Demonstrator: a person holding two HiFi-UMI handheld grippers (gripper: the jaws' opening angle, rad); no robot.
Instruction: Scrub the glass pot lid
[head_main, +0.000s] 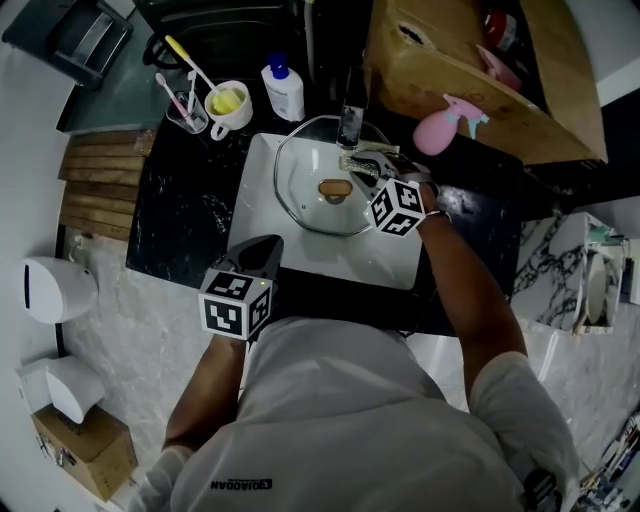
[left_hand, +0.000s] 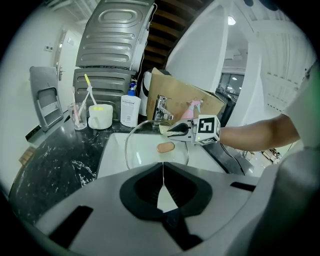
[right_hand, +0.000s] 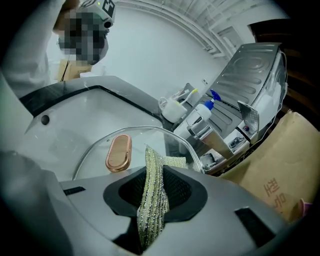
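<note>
The glass pot lid (head_main: 310, 195) with a copper handle (head_main: 335, 188) lies in the white sink (head_main: 262, 165). My right gripper (head_main: 362, 166) hovers over the lid's far right rim, shut on a glittery yellow-green scrub pad (right_hand: 152, 192); the pad's tip rests on the lid (right_hand: 97, 145) beside the handle (right_hand: 119, 152). My left gripper (head_main: 266, 252) is at the sink's near left edge, away from the lid, jaws shut with nothing between them (left_hand: 162, 172). From the left gripper view, the lid (left_hand: 145, 152) and the right gripper (left_hand: 179, 131) lie ahead.
A chrome faucet (head_main: 352, 118) stands behind the sink. A soap bottle (head_main: 285, 90), white mug (head_main: 228, 104) and glass of toothbrushes (head_main: 184, 108) sit on the black counter (head_main: 180, 210) at back left. A pink spray bottle (head_main: 446, 128) and cardboard box (head_main: 470, 70) are at back right.
</note>
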